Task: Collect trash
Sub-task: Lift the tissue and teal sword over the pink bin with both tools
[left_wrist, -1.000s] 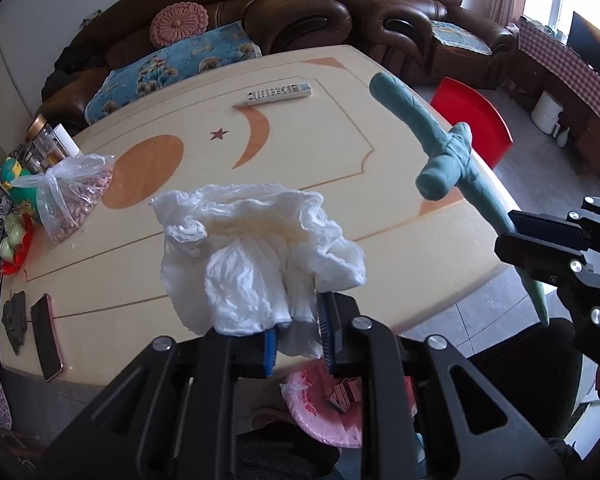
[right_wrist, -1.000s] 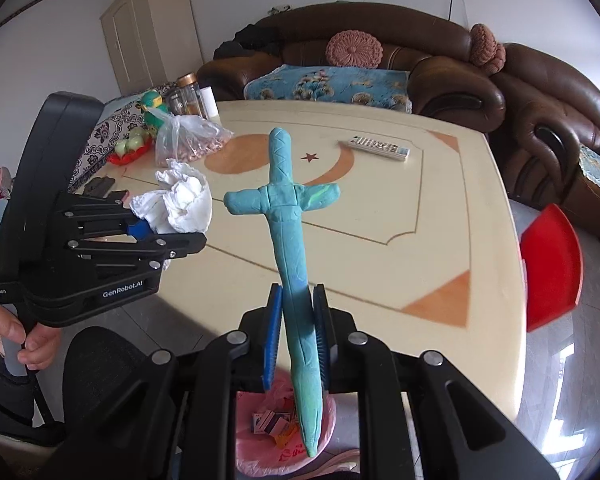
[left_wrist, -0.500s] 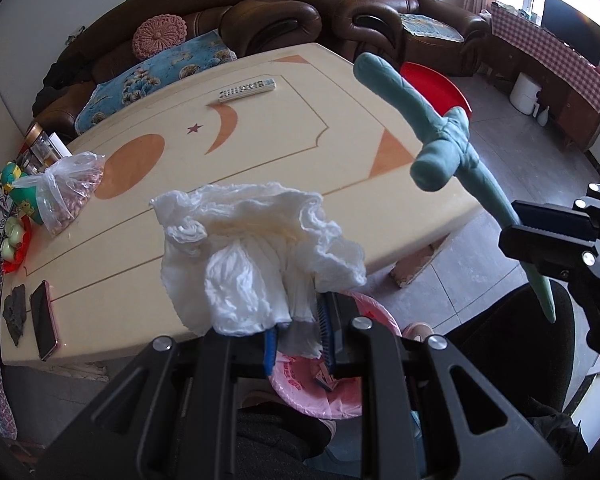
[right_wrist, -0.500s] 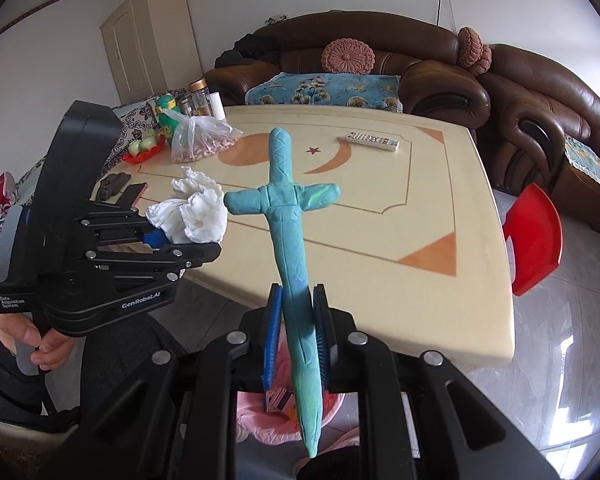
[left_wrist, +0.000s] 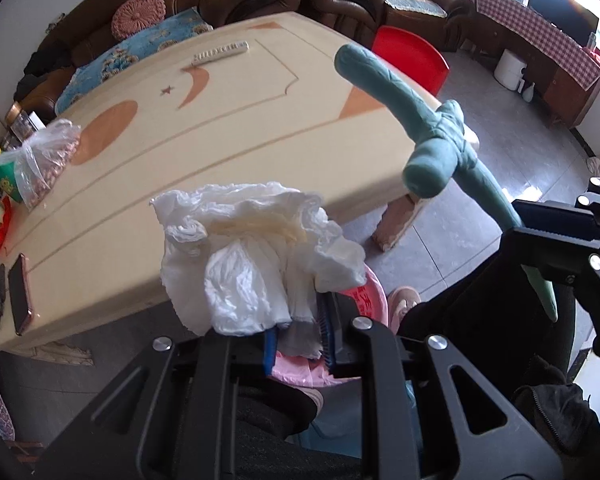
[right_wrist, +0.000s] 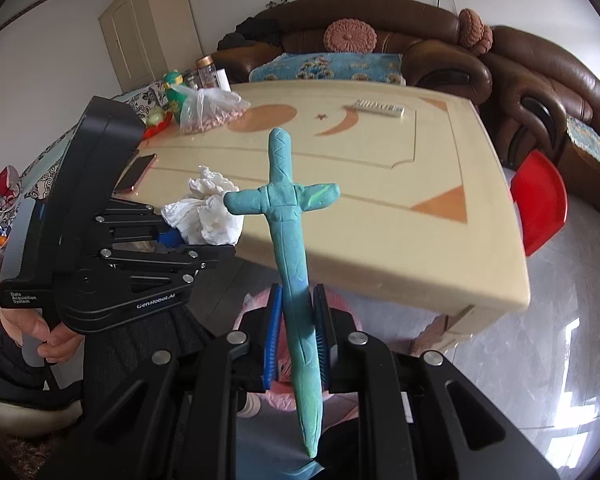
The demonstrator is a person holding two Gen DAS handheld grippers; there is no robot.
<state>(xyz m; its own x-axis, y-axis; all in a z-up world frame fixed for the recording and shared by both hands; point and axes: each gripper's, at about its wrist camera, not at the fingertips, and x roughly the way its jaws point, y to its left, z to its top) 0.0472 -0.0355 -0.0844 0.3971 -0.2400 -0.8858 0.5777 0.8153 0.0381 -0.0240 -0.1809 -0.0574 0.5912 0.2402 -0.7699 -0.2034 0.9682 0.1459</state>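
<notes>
A crumpled tissue (left_wrist: 256,256) is pinched in the left gripper (left_wrist: 298,330), held off the table's near edge (left_wrist: 204,288) above a pink-lined bin (left_wrist: 364,300). A teal clay sword (right_wrist: 292,280) is clamped by its blade in the right gripper (right_wrist: 296,336), also past the table edge, over the same bin (right_wrist: 340,308). The two grippers are seen side by side, apart. Open floor (right_wrist: 540,368) is noted to the right of the table corner; a red stool (right_wrist: 540,204) stands beside the far edge.
</notes>
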